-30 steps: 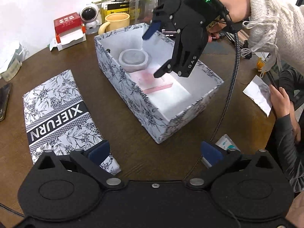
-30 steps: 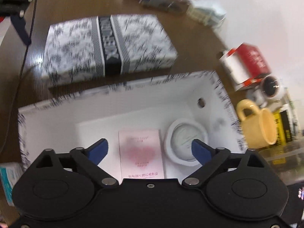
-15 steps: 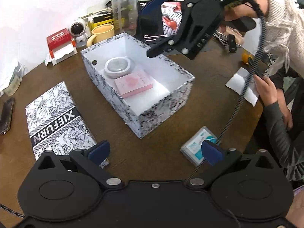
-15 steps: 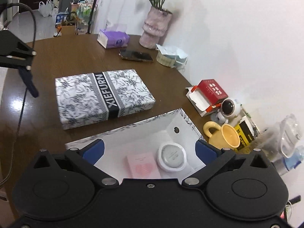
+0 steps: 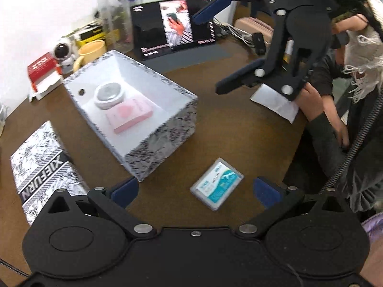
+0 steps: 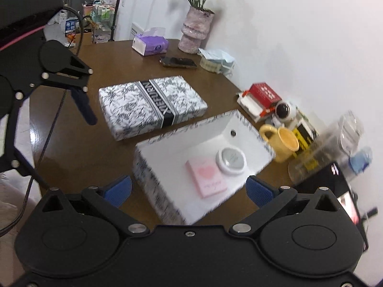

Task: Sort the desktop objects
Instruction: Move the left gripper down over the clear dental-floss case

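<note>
Both tongs gape wide, empty. Left tongs (image 5: 195, 190) hover low over worktop (image 5: 239, 129), straddling blue-white card case (image 5: 216, 183). Right tongs (image 5: 210, 50) held high, tilted, beyond open patterned box (image 5: 165, 129).

Both views are evenly and brightly lit by soft indoor light. The white wall (image 6: 299, 35) is close to blown out, and the white inside of the open patterned box (image 5: 153, 95) glows bright. The brown desk (image 6: 71, 143) carries a glossy patch of glare at its left edge. Shadows are soft and short; the lid (image 5: 40, 160) casts a dark band beside it. Fisheye distortion bends the desk rim into a curve, and the picture corners fall to black. Motion blur smears the box's near wall and the clear jar (image 6: 335, 148) at the right wrist view's edge. The tablet screen (image 5: 177, 26) shines of its own light.
</note>
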`<state>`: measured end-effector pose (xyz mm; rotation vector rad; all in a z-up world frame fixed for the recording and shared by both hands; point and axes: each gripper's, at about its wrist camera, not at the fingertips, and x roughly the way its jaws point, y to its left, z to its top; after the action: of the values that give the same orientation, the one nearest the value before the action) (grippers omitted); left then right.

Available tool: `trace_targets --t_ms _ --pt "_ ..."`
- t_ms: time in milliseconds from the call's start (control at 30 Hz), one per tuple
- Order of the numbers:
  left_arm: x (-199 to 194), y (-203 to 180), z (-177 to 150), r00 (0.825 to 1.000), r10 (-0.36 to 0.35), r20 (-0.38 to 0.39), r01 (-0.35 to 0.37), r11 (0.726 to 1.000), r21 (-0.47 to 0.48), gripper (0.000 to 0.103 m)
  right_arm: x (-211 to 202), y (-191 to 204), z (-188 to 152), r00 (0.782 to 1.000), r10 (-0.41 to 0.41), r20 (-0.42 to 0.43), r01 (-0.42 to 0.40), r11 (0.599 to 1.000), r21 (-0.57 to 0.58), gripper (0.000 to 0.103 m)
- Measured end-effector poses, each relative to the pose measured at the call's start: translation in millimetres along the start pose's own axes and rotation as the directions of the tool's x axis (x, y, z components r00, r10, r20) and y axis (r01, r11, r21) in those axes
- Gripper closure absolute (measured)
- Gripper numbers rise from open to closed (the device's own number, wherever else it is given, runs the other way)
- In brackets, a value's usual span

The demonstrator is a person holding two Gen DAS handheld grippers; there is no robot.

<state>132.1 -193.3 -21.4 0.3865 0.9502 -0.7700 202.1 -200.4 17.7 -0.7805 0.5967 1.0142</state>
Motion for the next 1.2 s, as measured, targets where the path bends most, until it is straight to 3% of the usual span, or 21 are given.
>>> trace_targets --t_ms 100,500,967,1200 --pt "10.7 -8.2 1.7 0.999 -0.024 -0.024 0.025 0.999 0.031 0.0 -6.1 12.7 -15.3 0.999 -0.017 -0.043 0.018 1.0 0.008 0.0" --pt "60.9 -41.2 5.1 0.992 -0.068 -0.109 0.084 0.985 0.148 0.0 -17.2 47.5 -72.0 0.988 0.055 -0.143 -0.037 0.991 0.13 0.0" --pt "109.7 -56.7 -1.2 0.975 -0.095 -0.201 0.143 0.96 0.239 0.0 -20.1 85.3 -90.7 0.971 0.145 -0.19 -0.1 0.969 0.226 0.0" --pt "132.8 -58.1 -5.5 0.97 -0.068 -0.233 0.135 0.948 0.288 0.0 -12.6 97.8 -99.9 0.962 0.187 -0.197 -0.133 0.957 0.258 0.0"
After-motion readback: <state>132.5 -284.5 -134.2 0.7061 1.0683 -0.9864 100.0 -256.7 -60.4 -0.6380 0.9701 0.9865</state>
